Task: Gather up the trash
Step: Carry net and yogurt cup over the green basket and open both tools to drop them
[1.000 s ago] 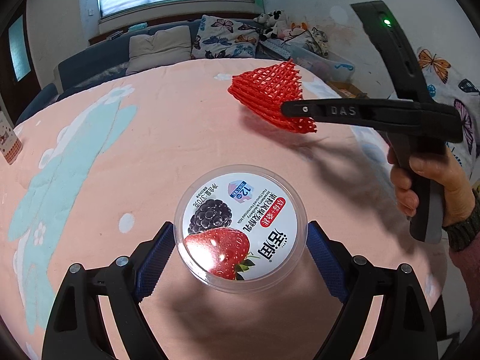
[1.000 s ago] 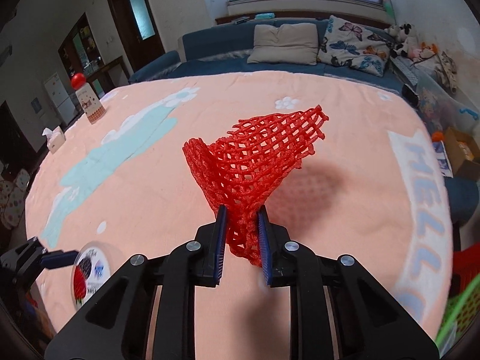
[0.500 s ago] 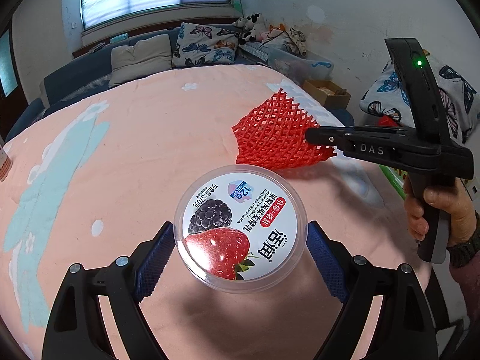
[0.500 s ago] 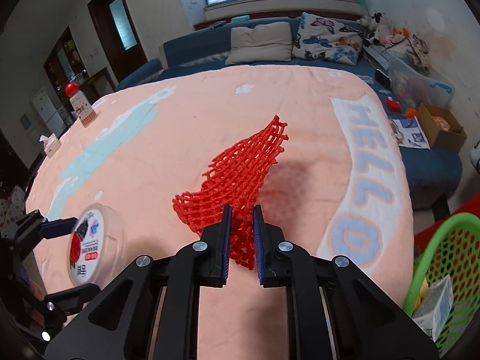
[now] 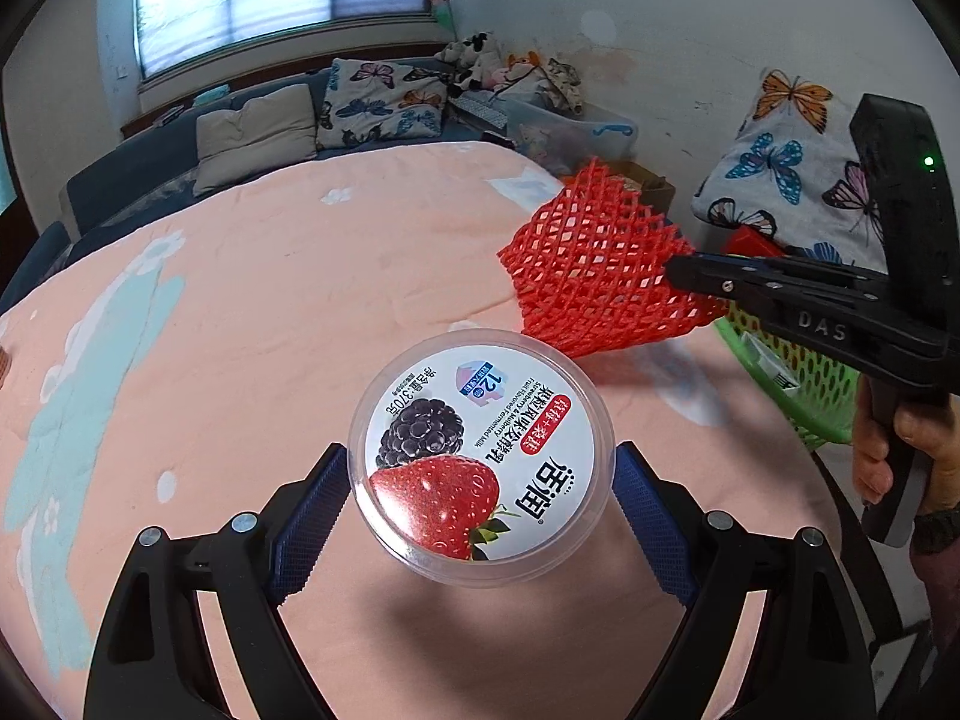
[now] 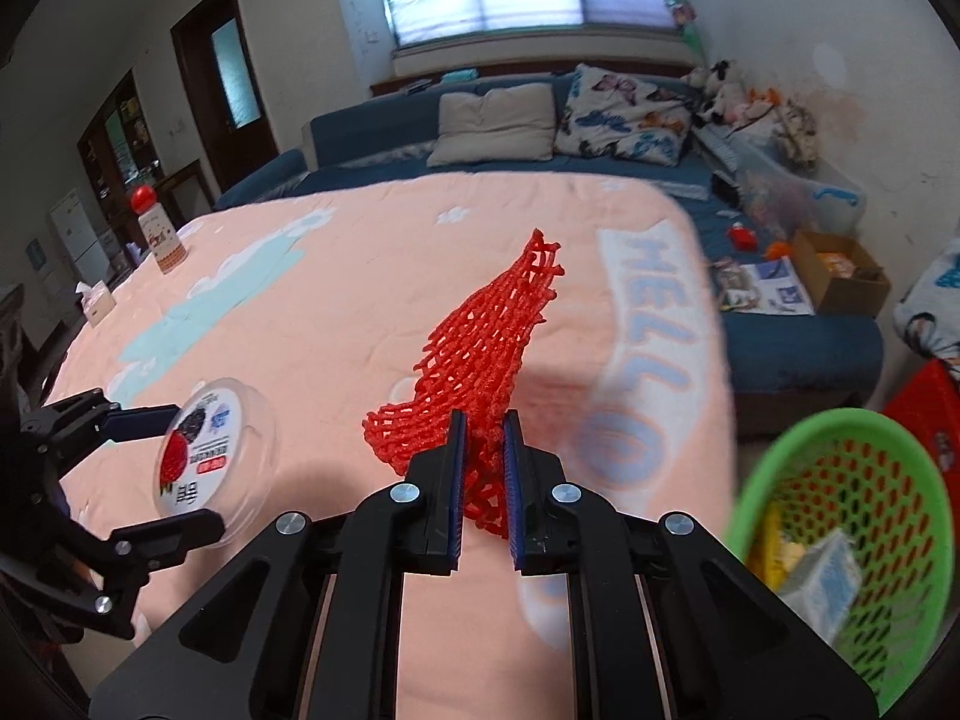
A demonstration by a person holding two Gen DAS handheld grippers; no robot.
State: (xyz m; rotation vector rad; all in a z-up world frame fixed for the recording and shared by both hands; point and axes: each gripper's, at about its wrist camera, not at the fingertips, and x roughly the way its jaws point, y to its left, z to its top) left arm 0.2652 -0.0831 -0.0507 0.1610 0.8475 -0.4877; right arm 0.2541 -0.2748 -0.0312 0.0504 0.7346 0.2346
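Red foam netting (image 6: 480, 372) hangs clamped in my right gripper (image 6: 483, 480), left of the green basket (image 6: 840, 516). My left gripper (image 5: 480, 480) clamps the yogurt tub (image 5: 480, 456) further left; that light netting could snag the basket's rim and spill out

You've swung the right gripper (image 6: 483, 480) and its pinched red foam net (image 6: 480, 360) toward the green basket (image 6: 840, 438), the net's grip tightening further.

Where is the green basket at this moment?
The green basket sits off the bed's right edge, low right in the right wrist view, beyond the red foam net; in the left wrist view it shows beneath the right gripper.
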